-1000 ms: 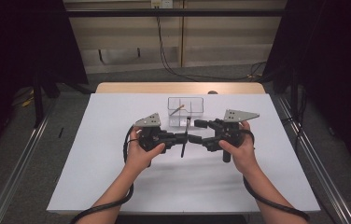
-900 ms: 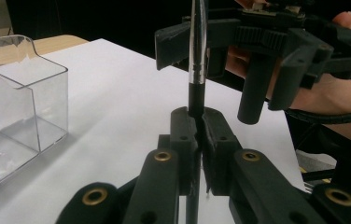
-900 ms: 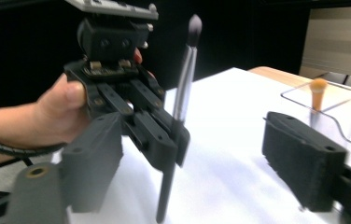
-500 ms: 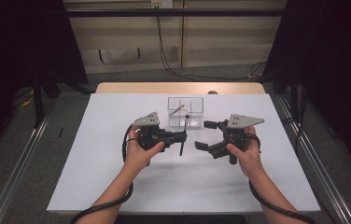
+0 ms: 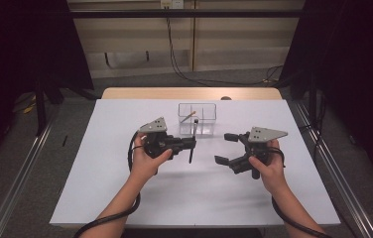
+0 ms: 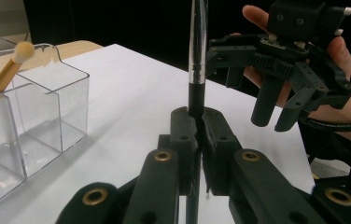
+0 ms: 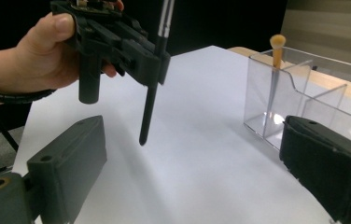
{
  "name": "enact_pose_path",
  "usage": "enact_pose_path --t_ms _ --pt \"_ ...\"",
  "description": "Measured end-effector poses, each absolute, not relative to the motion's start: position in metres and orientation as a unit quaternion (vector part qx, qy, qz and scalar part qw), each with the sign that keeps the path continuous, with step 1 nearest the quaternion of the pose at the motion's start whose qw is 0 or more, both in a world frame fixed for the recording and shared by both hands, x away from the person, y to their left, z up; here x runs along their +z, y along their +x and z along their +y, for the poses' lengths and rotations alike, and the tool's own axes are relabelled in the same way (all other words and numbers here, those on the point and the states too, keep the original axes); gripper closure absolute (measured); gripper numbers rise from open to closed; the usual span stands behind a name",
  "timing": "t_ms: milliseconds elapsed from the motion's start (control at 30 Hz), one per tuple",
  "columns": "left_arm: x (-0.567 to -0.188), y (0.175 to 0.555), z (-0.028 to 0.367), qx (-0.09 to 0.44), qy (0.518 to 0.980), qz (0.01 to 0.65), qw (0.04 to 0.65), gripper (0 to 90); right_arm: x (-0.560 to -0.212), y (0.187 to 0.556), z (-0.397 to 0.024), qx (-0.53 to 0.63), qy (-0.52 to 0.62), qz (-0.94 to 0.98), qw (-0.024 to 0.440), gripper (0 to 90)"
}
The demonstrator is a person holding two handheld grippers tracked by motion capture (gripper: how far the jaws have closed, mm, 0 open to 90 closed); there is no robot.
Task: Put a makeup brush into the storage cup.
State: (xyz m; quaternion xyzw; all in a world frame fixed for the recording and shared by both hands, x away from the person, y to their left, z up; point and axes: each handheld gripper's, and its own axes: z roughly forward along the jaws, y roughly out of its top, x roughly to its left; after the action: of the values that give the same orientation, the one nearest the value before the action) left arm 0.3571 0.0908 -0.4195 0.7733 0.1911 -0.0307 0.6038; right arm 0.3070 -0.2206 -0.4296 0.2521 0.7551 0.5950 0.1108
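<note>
At the centre of the high view, the left tongs [image 5: 190, 143] stood clamped on a dark makeup brush [image 5: 192, 144], the handle held near upright with its lower tip hanging free above the white surface [image 5: 125, 198]; the left gripper view showed both jaws pressed tight against the black handle [image 6: 195, 100], just under its silver ferrule. The right tongs [image 5: 226, 148], right of centre in that frame, were spread wide and held nothing, their two pads far apart at the lower corners of the right gripper view. Just beyond the brush, in the upper middle of the high view, sat a clear divided organizer [image 5: 197, 119] with a tan-tipped brush [image 5: 189, 118] leaning in its left compartment. The job in hand looked to be carrying the gripped brush to that organizer and dropping it in, handle first. Done well, that seemed to call for keeping the brush vertical, lifting its tip clear of the organizer's front wall before moving across, and lining it up over a free compartment rather than the one already occupied. The grip sat well up the handle, so any tilt could have swung the tip into the rim. The tongs would best let go only once the tip was well inside, with the right tongs kept clear
</note>
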Motion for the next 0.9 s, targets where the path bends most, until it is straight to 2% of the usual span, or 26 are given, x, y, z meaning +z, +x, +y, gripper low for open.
enact_pose_path --t_ms 900 --pt "-0.421 0.366 0.097 -0.019 0.765 0.208 0.609 84.0 -0.446 0.289 -0.258 0.573 0.278 0.761 0.122 6.7"
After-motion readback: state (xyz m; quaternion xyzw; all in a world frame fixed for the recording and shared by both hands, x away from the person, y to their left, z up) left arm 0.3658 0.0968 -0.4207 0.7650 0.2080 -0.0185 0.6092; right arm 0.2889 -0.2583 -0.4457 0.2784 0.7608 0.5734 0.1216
